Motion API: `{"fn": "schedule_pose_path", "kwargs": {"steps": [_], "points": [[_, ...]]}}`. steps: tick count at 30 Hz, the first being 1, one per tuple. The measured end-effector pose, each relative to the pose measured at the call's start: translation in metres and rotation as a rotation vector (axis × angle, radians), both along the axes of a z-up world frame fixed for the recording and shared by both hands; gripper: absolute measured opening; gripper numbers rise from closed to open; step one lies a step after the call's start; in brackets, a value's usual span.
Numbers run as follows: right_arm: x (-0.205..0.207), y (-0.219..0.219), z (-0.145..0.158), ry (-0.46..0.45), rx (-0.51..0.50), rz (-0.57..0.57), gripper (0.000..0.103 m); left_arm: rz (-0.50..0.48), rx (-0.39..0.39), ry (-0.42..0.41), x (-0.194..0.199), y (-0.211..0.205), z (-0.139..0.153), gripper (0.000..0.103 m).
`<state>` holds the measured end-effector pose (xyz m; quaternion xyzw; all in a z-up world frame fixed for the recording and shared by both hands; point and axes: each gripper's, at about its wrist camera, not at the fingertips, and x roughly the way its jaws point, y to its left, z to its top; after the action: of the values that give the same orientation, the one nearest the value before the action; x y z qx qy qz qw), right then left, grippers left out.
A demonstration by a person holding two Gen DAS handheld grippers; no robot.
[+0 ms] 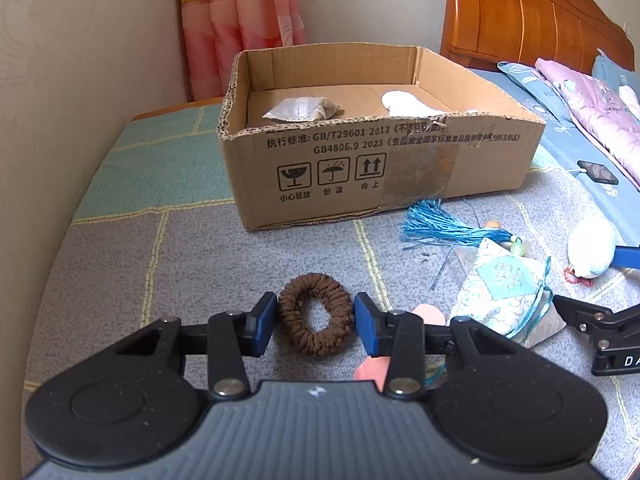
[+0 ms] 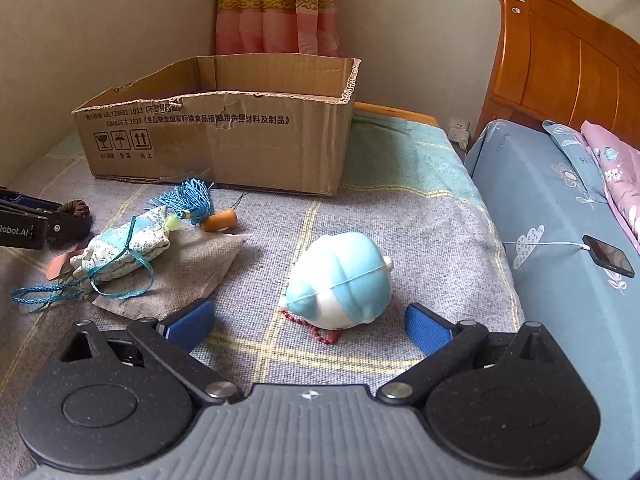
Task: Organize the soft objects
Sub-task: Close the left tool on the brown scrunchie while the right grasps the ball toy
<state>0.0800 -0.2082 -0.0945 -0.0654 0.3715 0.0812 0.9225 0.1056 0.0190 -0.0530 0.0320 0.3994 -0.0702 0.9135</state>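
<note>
The left gripper (image 1: 316, 322) is pinching a brown hair tie (image 1: 316, 314) lying on the grey blanket (image 1: 200, 264) before the cardboard box (image 1: 380, 160), while the right gripper (image 2: 310, 326) is gaping wide around a blue-and-white plush (image 2: 338, 280).

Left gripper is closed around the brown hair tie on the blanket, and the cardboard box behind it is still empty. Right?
Not quite: the cardboard box is not empty. The left wrist view shows a small pouch and a white item inside. The left gripper does bracket the brown hair tie.
</note>
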Motion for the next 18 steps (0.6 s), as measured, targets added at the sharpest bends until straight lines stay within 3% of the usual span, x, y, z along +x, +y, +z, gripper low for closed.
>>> {"fn": "schedule_pose_path", "kwargs": {"steps": [5, 13, 18], "points": [[0.002, 0.003, 0.002, -0.011, -0.028, 0.011, 0.102, 0.001, -0.007, 0.000, 0.000, 0.002, 0.000, 0.041], [0.007, 0.003, 0.010, -0.029, -0.049, -0.039, 0.081, -0.016, -0.012, 0.008, -0.001, 0.002, 0.001, 0.041], [0.009, 0.002, 0.011, -0.020, -0.064, -0.064, 0.059, -0.032, -0.013, 0.015, -0.003, 0.002, 0.002, 0.036]]}}
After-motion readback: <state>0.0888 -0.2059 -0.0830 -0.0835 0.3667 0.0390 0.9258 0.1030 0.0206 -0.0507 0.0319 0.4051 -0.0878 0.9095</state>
